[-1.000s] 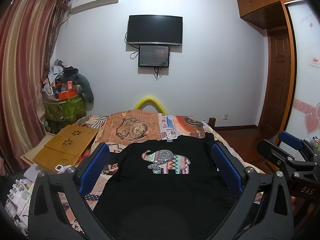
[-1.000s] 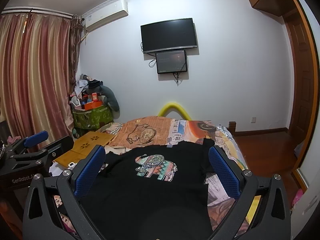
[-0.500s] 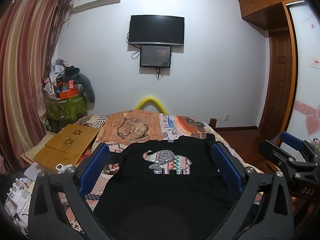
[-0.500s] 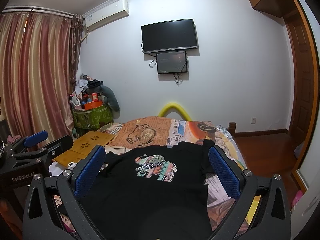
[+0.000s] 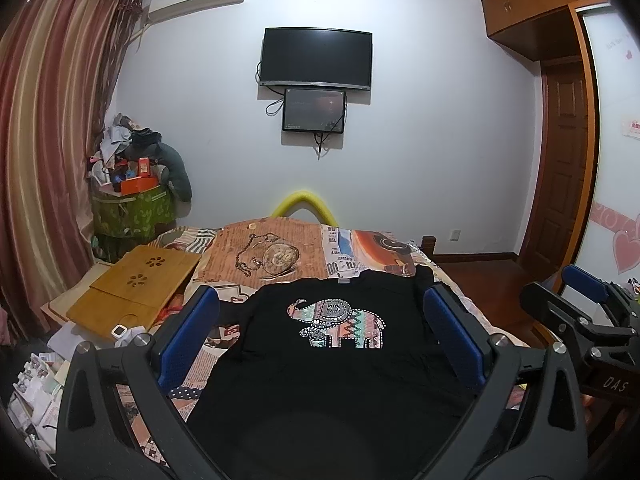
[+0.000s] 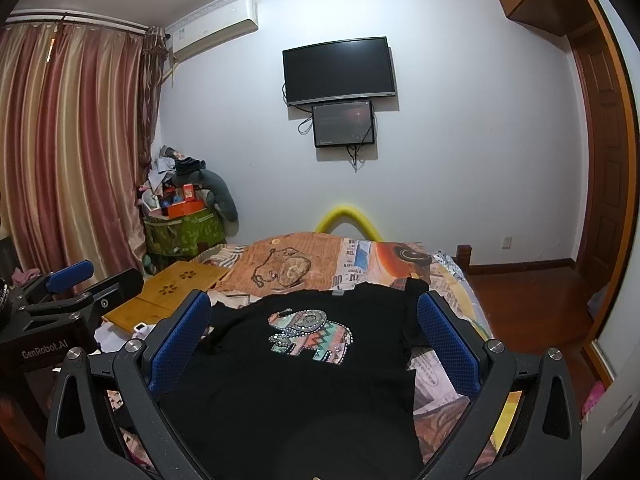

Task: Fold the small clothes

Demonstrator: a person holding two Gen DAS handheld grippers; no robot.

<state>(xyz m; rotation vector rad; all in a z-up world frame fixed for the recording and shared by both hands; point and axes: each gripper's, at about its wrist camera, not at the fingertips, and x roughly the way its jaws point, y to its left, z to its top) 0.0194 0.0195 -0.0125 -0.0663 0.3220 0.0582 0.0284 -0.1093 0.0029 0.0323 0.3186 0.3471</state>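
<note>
In the left wrist view, a small black T-shirt [image 5: 320, 364] with a patterned elephant print [image 5: 338, 324] on its chest lies spread flat, print up, on a bed covered by a patchwork-print bedspread [image 5: 288, 248] in orange, white and blue; its collar points toward the far white wall. The left gripper [image 5: 320, 340], with black frame and blue textured pads, hangs above the near part of the shirt, its jaws spread wide with nothing between them, one pad over each side of the garment. At the right edge the right gripper [image 5: 584, 304] shows side-on, level with the bed's edge. A light wooden lap desk [image 5: 132, 292] with flower-shaped cut-outs rests on the bed's left side, and a bent yellow foam tube [image 5: 306, 202] rises behind the foot of the bed. On the wall hang a black flat television [image 5: 316, 60] and a smaller dark screen [image 5: 314, 110] just beneath it. In the right wrist view, the same black shirt [image 6: 304, 376] lies flat on the bedspread [image 6: 360, 256], one short sleeve reaching toward the bed's right edge. The right gripper [image 6: 314, 336] hovers over it with jaws wide apart and empty. The left gripper [image 6: 68, 292] appears at the left, near the lap desk [image 6: 168, 288]. Striped red-and-gold curtains [image 6: 68, 152] hang on the left, beside a green fabric bin [image 6: 182, 232] heaped with clutter.
</note>
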